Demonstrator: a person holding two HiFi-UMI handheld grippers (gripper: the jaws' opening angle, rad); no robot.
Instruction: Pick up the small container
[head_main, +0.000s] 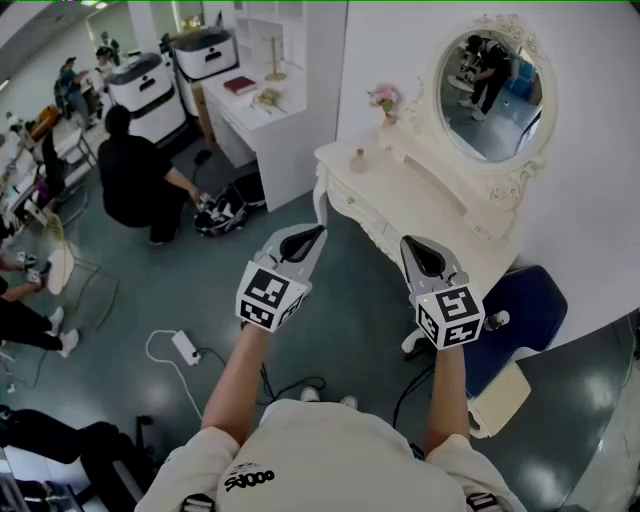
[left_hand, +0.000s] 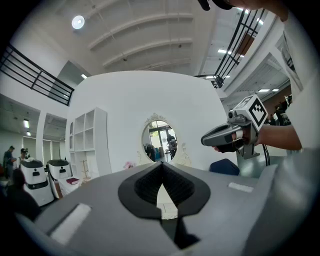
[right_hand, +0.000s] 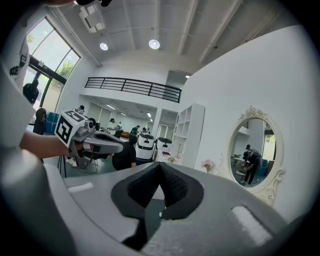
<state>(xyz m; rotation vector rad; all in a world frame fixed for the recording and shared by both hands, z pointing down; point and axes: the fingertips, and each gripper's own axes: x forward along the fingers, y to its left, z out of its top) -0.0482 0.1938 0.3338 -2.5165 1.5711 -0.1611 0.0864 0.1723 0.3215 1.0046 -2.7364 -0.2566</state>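
A small pink container (head_main: 358, 160) stands on the left end of the white vanity table (head_main: 420, 195), below an oval mirror (head_main: 492, 95). My left gripper (head_main: 310, 238) hangs over the floor short of the vanity's left corner, jaws shut and empty. My right gripper (head_main: 420, 248) is level with it by the vanity's front edge, also shut with nothing in it. In the left gripper view the closed jaws (left_hand: 161, 175) point at the mirror (left_hand: 160, 141); the container is hidden there. The right gripper view shows its closed jaws (right_hand: 161, 176) and the mirror (right_hand: 252, 150).
Pink flowers (head_main: 384, 97) stand on the vanity's back ledge. A blue chair (head_main: 522, 310) sits at the right of the vanity. A person in black (head_main: 130, 170) crouches at the left; a power strip (head_main: 186, 347) and cables lie on the floor. A white desk (head_main: 255, 110) stands behind.
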